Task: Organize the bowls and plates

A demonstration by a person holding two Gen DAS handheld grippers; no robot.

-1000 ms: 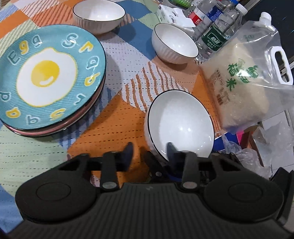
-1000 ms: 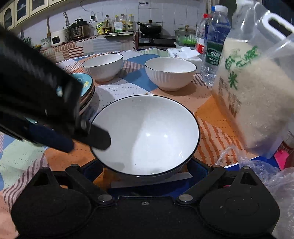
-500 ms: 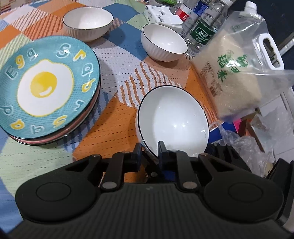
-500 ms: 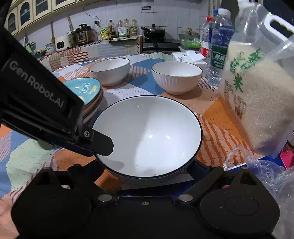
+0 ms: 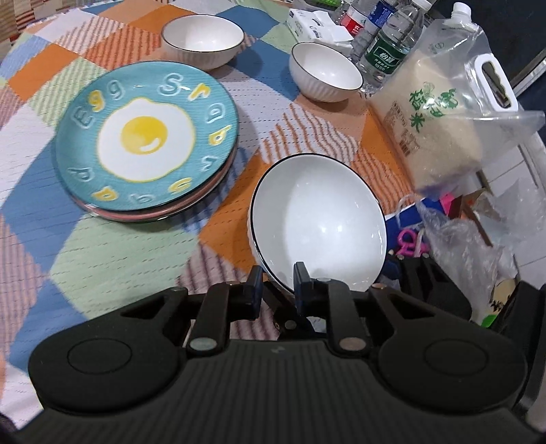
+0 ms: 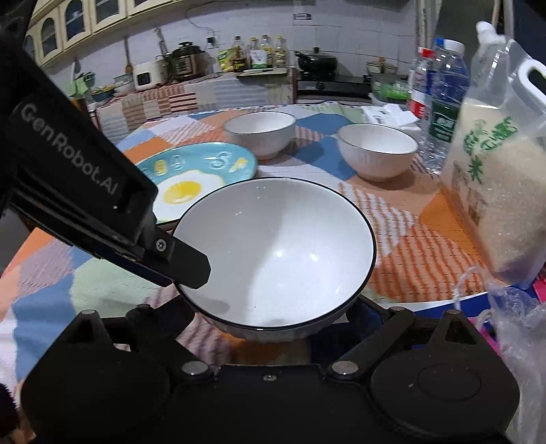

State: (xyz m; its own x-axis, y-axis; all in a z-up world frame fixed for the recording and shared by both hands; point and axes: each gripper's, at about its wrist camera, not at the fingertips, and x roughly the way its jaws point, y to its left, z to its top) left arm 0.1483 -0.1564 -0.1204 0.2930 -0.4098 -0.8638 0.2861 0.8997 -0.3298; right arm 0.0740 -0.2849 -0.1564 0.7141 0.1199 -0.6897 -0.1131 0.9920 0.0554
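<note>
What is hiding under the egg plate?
Under the egg plate other plates are stacked: a pink rim peeks out, with a darker edge below. Their faces and their number stay covered. The stack sits on the patchwork cloth.

White tiled wall [image 6: 358, 30], arched cabinets [image 6: 78, 20] — cluttered counter [image 6: 211, 85]

Light falls from overhead and is fairly dim, leaving small bright glints inside the white bowl [image 5: 319, 222] held just ahead of the fingers and a soft shadow under the plate stack [image 5: 146, 136] to the left. Motion blur smears the patterned tablecloth [image 5: 102, 259] nearest the tool. Fisheye bending curves both views' edges, where corners go dark.
</note>
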